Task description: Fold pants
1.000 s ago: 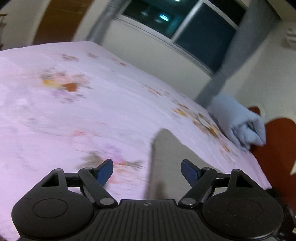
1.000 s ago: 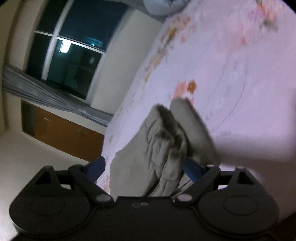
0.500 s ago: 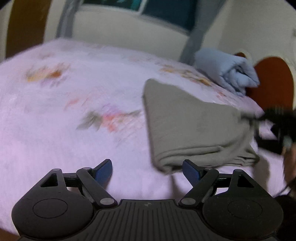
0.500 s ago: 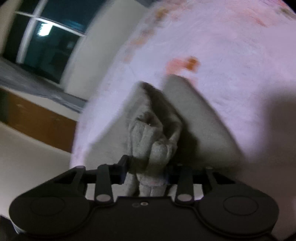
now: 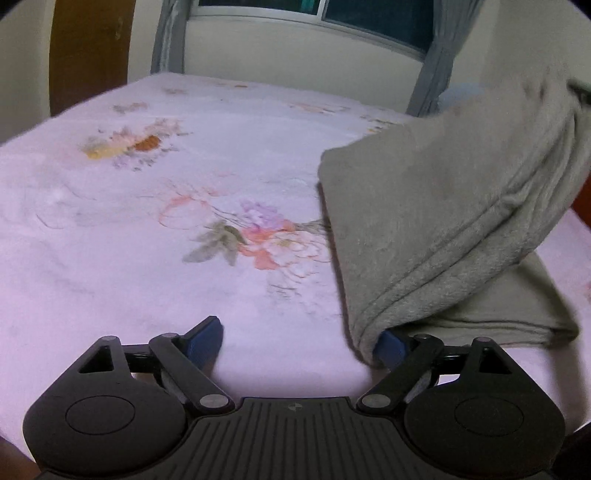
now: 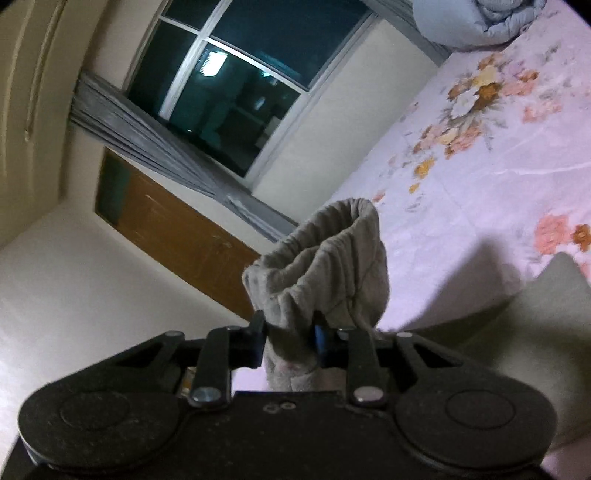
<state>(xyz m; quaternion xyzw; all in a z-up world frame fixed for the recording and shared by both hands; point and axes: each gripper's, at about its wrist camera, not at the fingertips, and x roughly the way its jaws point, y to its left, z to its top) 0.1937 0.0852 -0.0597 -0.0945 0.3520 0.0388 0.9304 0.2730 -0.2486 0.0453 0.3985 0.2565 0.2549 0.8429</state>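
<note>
Grey fleece pants lie folded on the right part of the bed, one end pulled up toward the upper right. My left gripper hovers low over the sheet at their near corner. Its jaws are opening; the lifted cloth edge drapes over its right finger, and only bare sheet lies between the pads. My right gripper is closing, its pads pressing on the bunched elastic waistband. It holds that end above the bed. The rest of the pants trails down at the lower right.
A pink floral sheet covers the bed. A rolled light blue blanket sits at the far corner. Beyond the bed are a dark window, grey curtains and a brown wooden door.
My right gripper has gone from open around the pants to shut on the waistband and has lifted it off the bed. The left view has swung and rolled level; the pants now rise at its right.
</note>
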